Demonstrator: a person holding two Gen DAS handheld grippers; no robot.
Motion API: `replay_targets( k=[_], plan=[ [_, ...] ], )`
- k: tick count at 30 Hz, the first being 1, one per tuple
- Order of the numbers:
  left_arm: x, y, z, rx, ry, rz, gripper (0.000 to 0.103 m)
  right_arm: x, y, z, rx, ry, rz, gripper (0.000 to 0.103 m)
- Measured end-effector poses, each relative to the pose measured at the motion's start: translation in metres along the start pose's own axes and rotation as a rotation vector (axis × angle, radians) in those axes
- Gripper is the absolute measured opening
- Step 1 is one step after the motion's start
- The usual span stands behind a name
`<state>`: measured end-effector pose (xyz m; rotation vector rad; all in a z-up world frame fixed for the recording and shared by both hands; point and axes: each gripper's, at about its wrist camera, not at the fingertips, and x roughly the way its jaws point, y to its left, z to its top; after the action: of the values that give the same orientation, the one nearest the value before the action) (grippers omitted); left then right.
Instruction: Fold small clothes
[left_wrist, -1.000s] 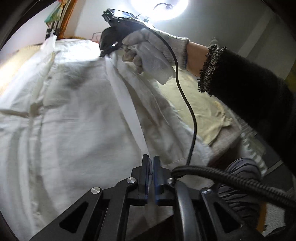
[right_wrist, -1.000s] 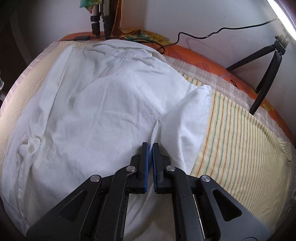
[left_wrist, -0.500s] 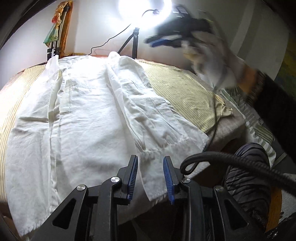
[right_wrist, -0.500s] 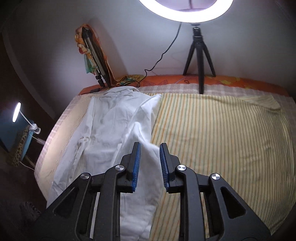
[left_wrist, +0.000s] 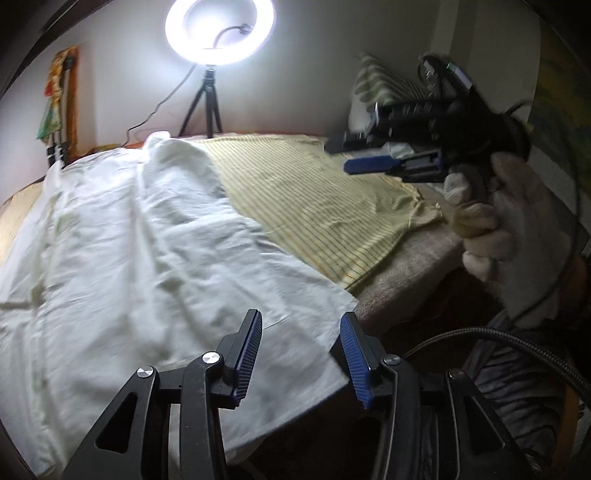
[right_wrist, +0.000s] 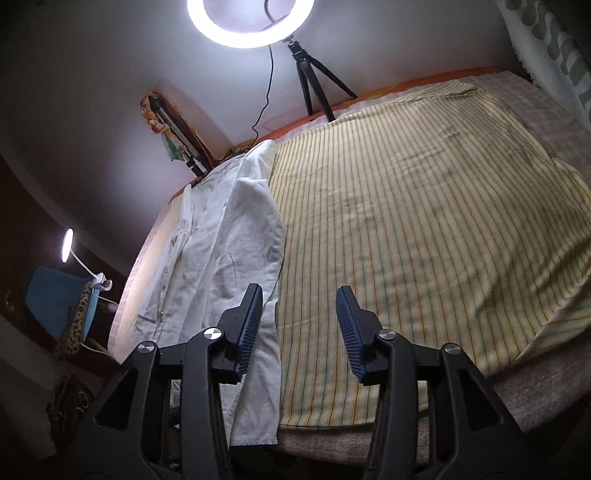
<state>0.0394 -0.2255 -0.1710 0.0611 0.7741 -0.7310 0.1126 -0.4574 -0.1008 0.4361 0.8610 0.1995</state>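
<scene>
White shirt (left_wrist: 147, 251) lies spread flat on the striped yellow sheet (left_wrist: 325, 206) that covers the bed, filling the sheet's left part, with its near hem reaching the sheet's front edge and one side panel folded inward along a long crease. Seen from the right wrist, the same shirt (right_wrist: 229, 251) runs as a long narrow strip down the sheet's left margin, while the rest of the sheet (right_wrist: 424, 229) is bare fabric. The left gripper (left_wrist: 303, 354) hangs over the shirt's near corner at the sheet's front edge; its jaws have just been opening and now stand apart, released, with no cloth pinched between the blue pads. The right gripper (right_wrist: 299, 325) is above the sheet's front edge, just beside the shirt's right border; its jaws too have just been opening and stand apart, holding nothing. In the left wrist view that right gripper (left_wrist: 365, 155) appears blurred in the air over the sheet's right end, carried by a hand in a pale glove (left_wrist: 495, 229). A ring light (left_wrist: 220, 31) on a tripod (left_wrist: 205, 107) stands at the sheet's far edge against the wall. A small desk lamp (right_wrist: 68, 240) glows well off the sheet's left side.
</scene>
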Motion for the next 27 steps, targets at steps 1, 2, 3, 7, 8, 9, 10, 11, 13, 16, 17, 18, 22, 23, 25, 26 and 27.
replay_targets(
  k=[1,2,3,7,8,9,10,11,13,16,17,18,22,23,25,26,27],
  plan=[
    [0.008,-0.004,0.001,0.006,0.012,0.003,0.045,-0.001,-0.005,0.0,0.016,-0.005,0.007,0.046],
    [0.016,-0.007,0.003,0.007,0.026,0.001,0.046,-0.001,-0.01,-0.001,0.026,-0.008,0.011,0.046],
    [0.023,-0.01,0.004,0.005,0.036,-0.003,0.047,-0.002,-0.014,-0.003,0.034,-0.01,0.01,0.046],
    [0.04,-0.023,0.011,0.025,0.046,0.026,0.064,-0.002,-0.029,-0.004,0.072,-0.004,0.016,0.046],
    [0.045,-0.026,0.012,0.032,0.052,0.037,0.064,-0.003,-0.031,-0.005,0.076,-0.006,0.02,0.046],
    [0.046,-0.028,0.011,0.035,0.057,0.038,0.064,-0.003,-0.032,-0.004,0.076,-0.007,0.023,0.046],
    [0.047,-0.029,0.011,0.043,0.055,0.03,0.061,-0.002,-0.033,-0.004,0.077,-0.007,0.024,0.046],
    [0.047,-0.031,0.009,0.053,0.048,0.037,0.055,-0.001,-0.034,-0.003,0.079,-0.005,0.028,0.046],
    [0.049,-0.031,0.007,0.065,0.048,0.057,0.036,0.002,-0.036,-0.003,0.086,0.001,0.032,0.046],
    [0.047,-0.018,0.007,0.002,0.03,0.005,0.003,0.008,-0.034,-0.001,0.091,0.01,0.04,0.046],
    [0.043,-0.011,0.008,-0.049,0.02,-0.028,0.003,0.011,-0.033,0.0,0.092,0.014,0.043,0.046],
    [0.038,-0.007,0.01,-0.084,0.005,-0.047,0.003,0.014,-0.031,0.002,0.092,0.02,0.048,0.046],
    [0.005,0.005,0.014,-0.184,-0.072,-0.12,0.003,0.038,-0.017,0.019,0.067,0.054,0.063,0.046],
    [-0.003,0.006,0.014,-0.19,-0.089,-0.125,0.003,0.046,-0.012,0.025,0.051,0.069,0.081,0.046],
    [-0.013,0.007,0.015,-0.2,-0.101,-0.147,0.001,0.067,-0.002,0.036,0.034,0.101,0.12,0.046],
    [-0.015,0.007,0.014,-0.206,-0.1,-0.156,0.001,0.077,0.001,0.041,0.034,0.104,0.12,0.047],
    [-0.014,0.005,0.014,-0.203,-0.099,-0.152,0.001,0.089,0.004,0.047,0.037,0.112,0.124,0.047]
  ],
)
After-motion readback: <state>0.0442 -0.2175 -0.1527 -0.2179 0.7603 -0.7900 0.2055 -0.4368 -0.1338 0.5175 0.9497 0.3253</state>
